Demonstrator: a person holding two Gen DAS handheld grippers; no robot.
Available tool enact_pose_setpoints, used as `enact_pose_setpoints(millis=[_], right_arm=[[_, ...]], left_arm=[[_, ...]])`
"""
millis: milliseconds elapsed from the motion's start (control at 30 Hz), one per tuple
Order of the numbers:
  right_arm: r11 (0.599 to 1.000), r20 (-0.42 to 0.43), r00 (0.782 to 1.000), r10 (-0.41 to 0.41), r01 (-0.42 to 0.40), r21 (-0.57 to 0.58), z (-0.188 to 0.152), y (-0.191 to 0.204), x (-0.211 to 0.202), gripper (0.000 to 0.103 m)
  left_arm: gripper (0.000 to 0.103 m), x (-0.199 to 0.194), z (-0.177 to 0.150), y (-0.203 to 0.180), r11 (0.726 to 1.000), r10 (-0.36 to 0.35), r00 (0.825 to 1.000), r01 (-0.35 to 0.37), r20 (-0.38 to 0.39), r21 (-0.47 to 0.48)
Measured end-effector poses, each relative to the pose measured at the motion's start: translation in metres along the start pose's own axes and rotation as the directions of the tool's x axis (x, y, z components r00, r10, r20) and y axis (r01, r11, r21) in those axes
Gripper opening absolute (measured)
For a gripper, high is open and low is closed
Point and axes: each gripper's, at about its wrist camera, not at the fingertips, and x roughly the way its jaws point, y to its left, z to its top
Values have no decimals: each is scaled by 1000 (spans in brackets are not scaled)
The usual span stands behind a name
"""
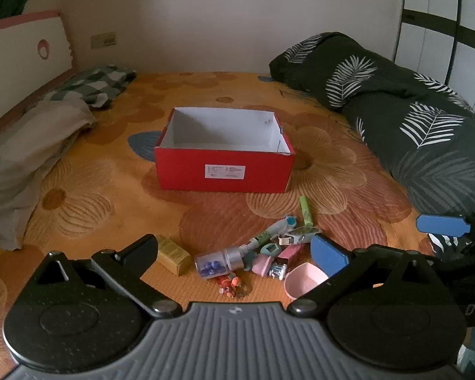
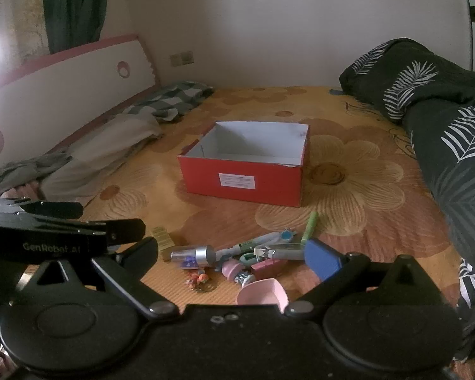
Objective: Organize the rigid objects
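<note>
An open red shoe box with a white, empty inside stands mid-bed. In front of it lies a pile of small things: a gold carton, a clear bottle with blue beads, a pink cup, a green marker, a white pen, a nail clipper and a small toy keychain. My left gripper hangs open over the pile, holding nothing. My right gripper is open beside it, also without a hold. Neither touches the objects.
The orange flowered bedspread covers the bed. A dark leaf-print duvet is heaped along the right side. A checkered pillow and beige cloth lie at the left by the headboard. The wall is behind.
</note>
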Motion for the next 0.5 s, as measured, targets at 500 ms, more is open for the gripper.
enact_pose_setpoints(millis=[500], right_arm=[[1000, -8, 1000, 14, -14, -10, -1, 0, 2, 99]], left_arm=[[103, -2, -2, 1, 1000, 3, 1000, -3, 9, 14]])
